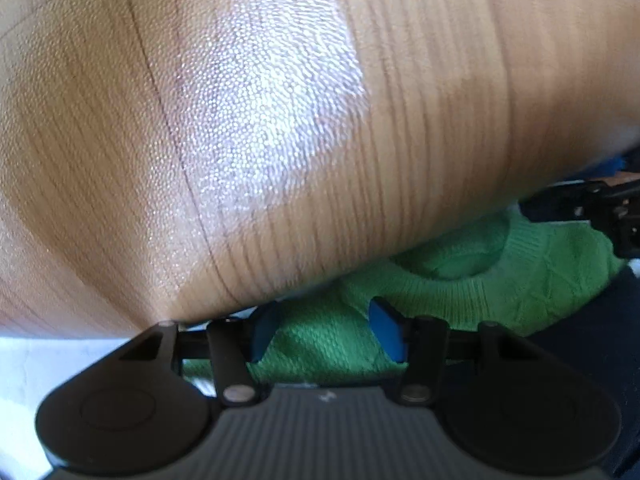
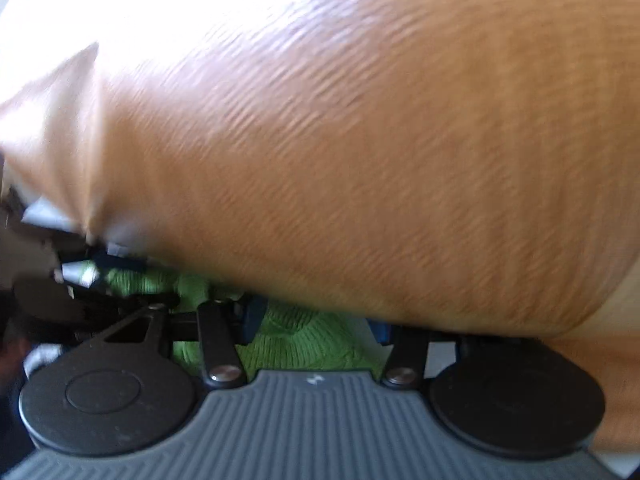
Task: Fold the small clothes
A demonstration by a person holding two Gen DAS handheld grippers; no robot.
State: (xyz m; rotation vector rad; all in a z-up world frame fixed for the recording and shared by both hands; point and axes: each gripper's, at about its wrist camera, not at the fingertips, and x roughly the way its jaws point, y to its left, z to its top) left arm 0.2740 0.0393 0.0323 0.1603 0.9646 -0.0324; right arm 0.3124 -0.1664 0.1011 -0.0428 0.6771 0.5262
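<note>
A small green knit sweater [image 1: 460, 280] with a ribbed round neck hangs at the near edge of the wooden table [image 1: 240, 120]. My left gripper [image 1: 326, 334] has its blue pads [image 1: 384, 332] apart, with green knit lying between them at a shoulder. The right gripper shows at the right edge of this view [image 1: 600, 208]. In the right wrist view the green sweater [image 2: 296, 340] lies between the blue pads of my right gripper [image 2: 316, 326], which also stand apart. The left gripper shows there, blurred, at the left [image 2: 80, 280].
The wooden table top [image 2: 360, 140] fills most of both views, with a bright glare patch [image 1: 272, 92]. A white surface [image 1: 32, 368] lies below the table edge on the left. Dark fabric [image 1: 592, 320] is at the lower right.
</note>
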